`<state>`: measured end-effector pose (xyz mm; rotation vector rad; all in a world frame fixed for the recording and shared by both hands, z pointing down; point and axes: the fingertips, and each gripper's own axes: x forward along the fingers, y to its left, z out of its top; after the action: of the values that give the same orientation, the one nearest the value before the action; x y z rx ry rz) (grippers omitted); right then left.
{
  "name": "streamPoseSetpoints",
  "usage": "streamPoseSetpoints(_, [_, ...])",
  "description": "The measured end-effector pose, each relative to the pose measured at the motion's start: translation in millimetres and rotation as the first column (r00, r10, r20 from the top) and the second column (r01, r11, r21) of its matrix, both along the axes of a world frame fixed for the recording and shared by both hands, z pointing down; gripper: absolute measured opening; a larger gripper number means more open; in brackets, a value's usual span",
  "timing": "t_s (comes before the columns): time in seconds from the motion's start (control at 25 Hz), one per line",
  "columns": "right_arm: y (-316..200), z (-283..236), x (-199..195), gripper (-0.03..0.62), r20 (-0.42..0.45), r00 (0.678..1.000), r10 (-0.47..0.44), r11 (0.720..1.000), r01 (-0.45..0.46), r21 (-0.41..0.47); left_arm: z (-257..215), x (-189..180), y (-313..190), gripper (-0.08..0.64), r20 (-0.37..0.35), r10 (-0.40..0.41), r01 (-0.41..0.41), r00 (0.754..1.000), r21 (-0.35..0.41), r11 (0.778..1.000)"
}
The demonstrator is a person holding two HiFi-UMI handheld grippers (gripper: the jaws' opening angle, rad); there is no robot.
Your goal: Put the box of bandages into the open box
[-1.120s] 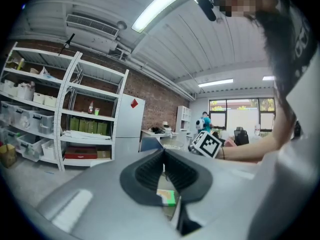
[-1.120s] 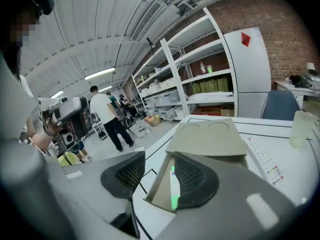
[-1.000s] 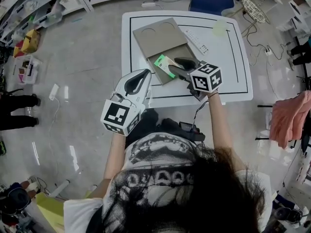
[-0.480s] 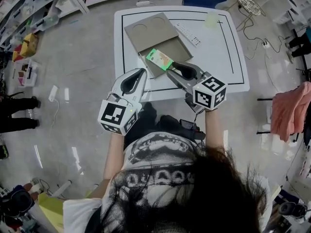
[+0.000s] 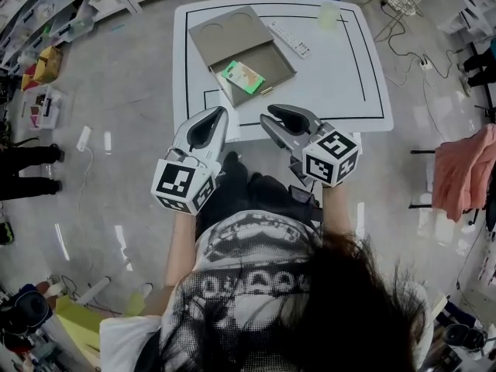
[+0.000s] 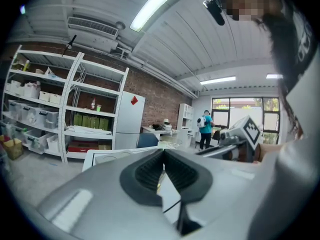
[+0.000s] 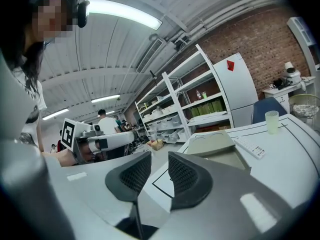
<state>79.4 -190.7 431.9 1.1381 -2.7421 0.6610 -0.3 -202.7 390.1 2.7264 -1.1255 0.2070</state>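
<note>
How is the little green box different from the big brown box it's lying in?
The green bandage box is small and bright green with some white; the brown box is much bigger and plain cardboard brown. The green bandage box lies inside, while the brown box holds it, with its lid flipped back and flat. Both are flat and rectangular, and both are on the white table.

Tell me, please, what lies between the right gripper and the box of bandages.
In the head view, only the near wall of the open box and bare white table.
</note>
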Motion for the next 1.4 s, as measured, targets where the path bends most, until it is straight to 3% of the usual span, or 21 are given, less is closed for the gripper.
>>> streamPoseSetpoints(0.36, [34, -12, -1, 0.06, 0.059, 0.998, -0.016, 0.999, 0.014, 0.036, 2, 8, 42, 0.0, 0.029, -0.024, 0.024, 0.999, -0.013, 1.0])
streamPoseSetpoints(0.76, [51, -26, -12, 0.003, 0.075, 0.997, 0.026, 0.998, -0.031, 0.063, -10, 3, 58, 0.0, 0.025, 0.018, -0.018, 1.0, 0.01, 1.0])
streamPoseSetpoints(1.12, [60, -36, -57, 0.002, 0.089, 0.992, 0.09, 0.994, -0.095, 0.058, -17, -38, 67, 0.0, 0.017, 0.078, -0.078, 0.997, 0.018, 0.997])
streamPoseSetpoints(1.4, [74, -41, -95, 0.002, 0.053, 0.986, 0.157, 0.985, -0.16, 0.068, -22, -75, 79, 0.0, 0.002, 0.135, -0.135, 0.991, 0.015, 0.991])
